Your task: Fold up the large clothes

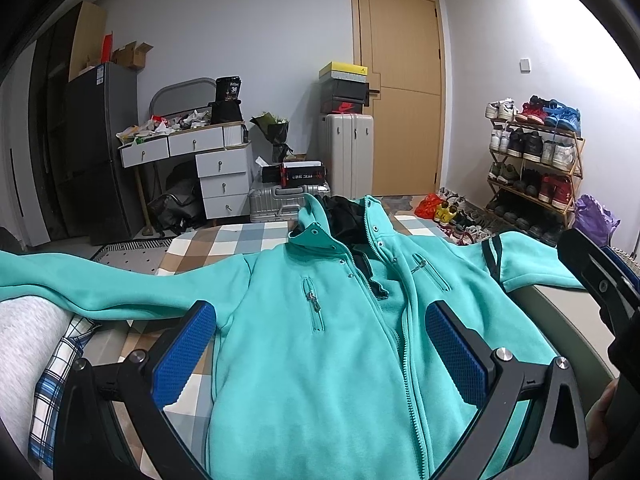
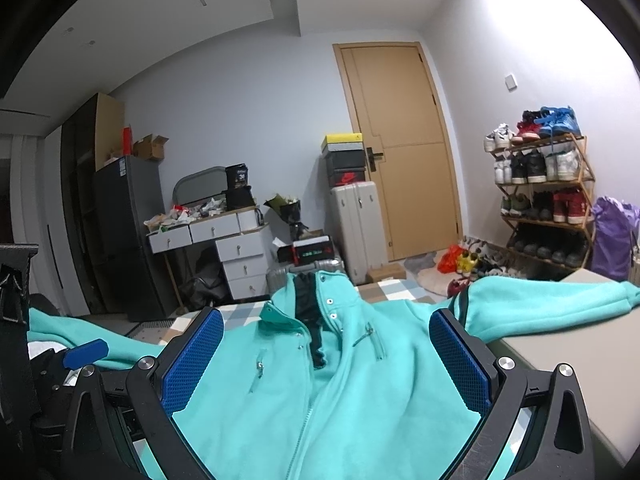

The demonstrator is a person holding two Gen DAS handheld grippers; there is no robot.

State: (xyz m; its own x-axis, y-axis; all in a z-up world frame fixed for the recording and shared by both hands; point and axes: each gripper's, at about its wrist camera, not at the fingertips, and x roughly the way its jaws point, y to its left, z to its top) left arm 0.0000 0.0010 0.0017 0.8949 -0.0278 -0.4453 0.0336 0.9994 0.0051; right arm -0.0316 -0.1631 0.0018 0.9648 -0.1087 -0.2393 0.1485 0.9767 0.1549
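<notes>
A teal fleece jacket (image 1: 320, 344) lies spread front-up on my bed, over the checked bedspread (image 1: 224, 242), with its collar pointing away from me toward the wooden door (image 1: 404, 92) and both sleeves stretched out to the sides. My left gripper (image 1: 320, 354) hovers over the jacket's chest with its blue-padded fingers (image 1: 184, 354) spread wide apart, grasping nothing; the zipper line and the small chest pocket zip show in the gap between them. My right gripper (image 2: 326, 358) hangs over the same garment, its fingers (image 2: 460, 360) likewise parted and empty, with the jacket's open collar and black lining straight ahead between them. The right sleeve (image 2: 552, 304) runs off past the right finger onto the pale edge of the bed, while the left sleeve (image 1: 80, 284) extends beyond the left finger toward a grey pillow (image 1: 24, 344). In the right wrist view my left gripper shows at the left edge, beside the jacket. Beyond the bed stand a white drawer unit (image 1: 208, 168), suitcases (image 1: 346, 156) and a shoe rack (image 1: 532, 160).
</notes>
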